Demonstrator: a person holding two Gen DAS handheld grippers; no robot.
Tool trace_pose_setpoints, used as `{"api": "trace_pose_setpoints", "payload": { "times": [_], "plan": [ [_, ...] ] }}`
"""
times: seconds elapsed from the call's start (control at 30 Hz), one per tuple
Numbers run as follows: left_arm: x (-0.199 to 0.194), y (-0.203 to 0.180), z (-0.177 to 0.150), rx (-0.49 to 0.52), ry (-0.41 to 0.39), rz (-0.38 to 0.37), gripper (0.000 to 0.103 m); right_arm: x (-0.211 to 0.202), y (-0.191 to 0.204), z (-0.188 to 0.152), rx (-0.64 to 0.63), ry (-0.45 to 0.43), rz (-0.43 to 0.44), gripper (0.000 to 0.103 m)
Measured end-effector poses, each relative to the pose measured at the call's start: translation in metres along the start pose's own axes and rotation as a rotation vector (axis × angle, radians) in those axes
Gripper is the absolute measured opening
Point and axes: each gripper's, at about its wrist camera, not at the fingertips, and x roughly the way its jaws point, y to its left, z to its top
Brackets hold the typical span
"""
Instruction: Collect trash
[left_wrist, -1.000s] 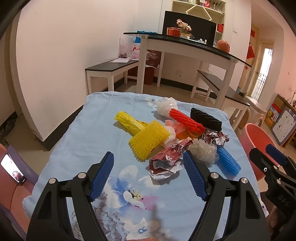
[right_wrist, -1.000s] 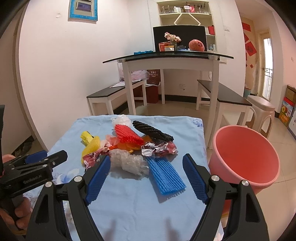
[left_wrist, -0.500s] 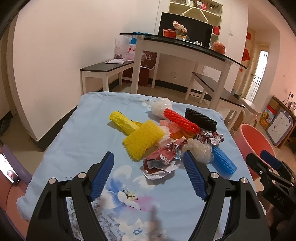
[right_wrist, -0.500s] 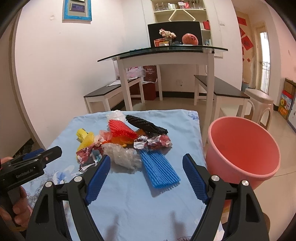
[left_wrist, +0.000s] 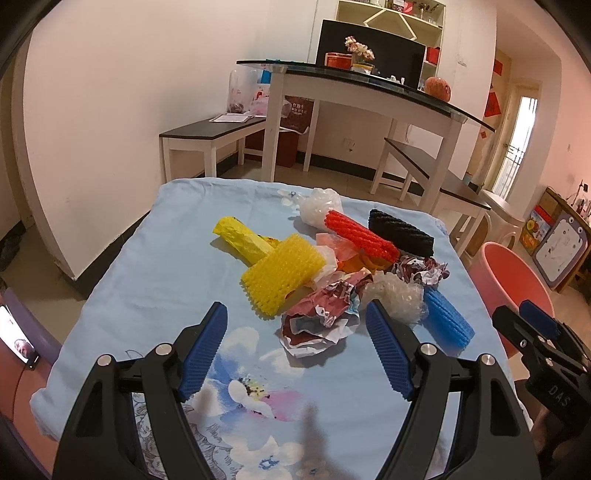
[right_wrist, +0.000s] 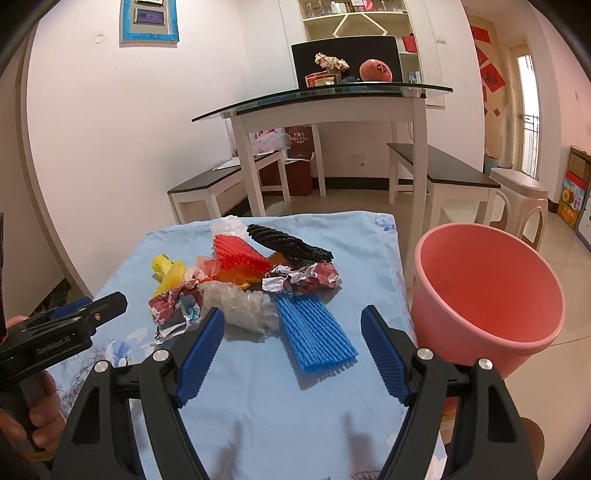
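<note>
The left gripper (left_wrist: 295, 332) hangs over the near part of the table (left_wrist: 155, 273) with its blue fingers (left_wrist: 205, 347) wide apart and nothing between them; just past their tips lies a crumpled red-and-white wrapper (left_wrist: 321, 314). The right gripper (right_wrist: 291, 339) is likewise spread and empty, its fingers (right_wrist: 384, 354) flanking the near end of a blue foam net (right_wrist: 314, 332), which lies flat on the cloth just ahead of them. The trash sits in one heap at mid-table: a yellow net (left_wrist: 282, 277), a yellow roll (left_wrist: 240, 236), a red net (left_wrist: 360, 236), a black net (left_wrist: 400, 230), a white bag (left_wrist: 319, 210), clear bubble wrap (left_wrist: 397, 297) and a second foil wrapper (left_wrist: 421, 269), most of them touching. Only the right view shows the whole pink bucket (right_wrist: 484, 291), standing off the table's right edge, mouth open and looking empty; the left view catches just a slice of it. The left view alone shows a phone (left_wrist: 16, 341) at the far left. Each view shows the other gripper at its side. Bare cloth lies on the left and near sides of the heap; the blue net lies near the right edge, beside the bucket.
</note>
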Motion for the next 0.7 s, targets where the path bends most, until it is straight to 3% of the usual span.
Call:
{"api": "trace_pose_setpoints", "payload": {
  "times": [0.57,0.7],
  "plan": [
    [0.023,-0.006,0.001,0.016,0.049,0.018,0.078,0.016,-0.007,-0.003,0.012,0.044,0.015,0.074],
    [0.030,-0.008,0.002,0.022,0.062,0.019,0.078,0.022,-0.009,-0.004,0.013,0.067,0.025,0.069]
  ]
}}
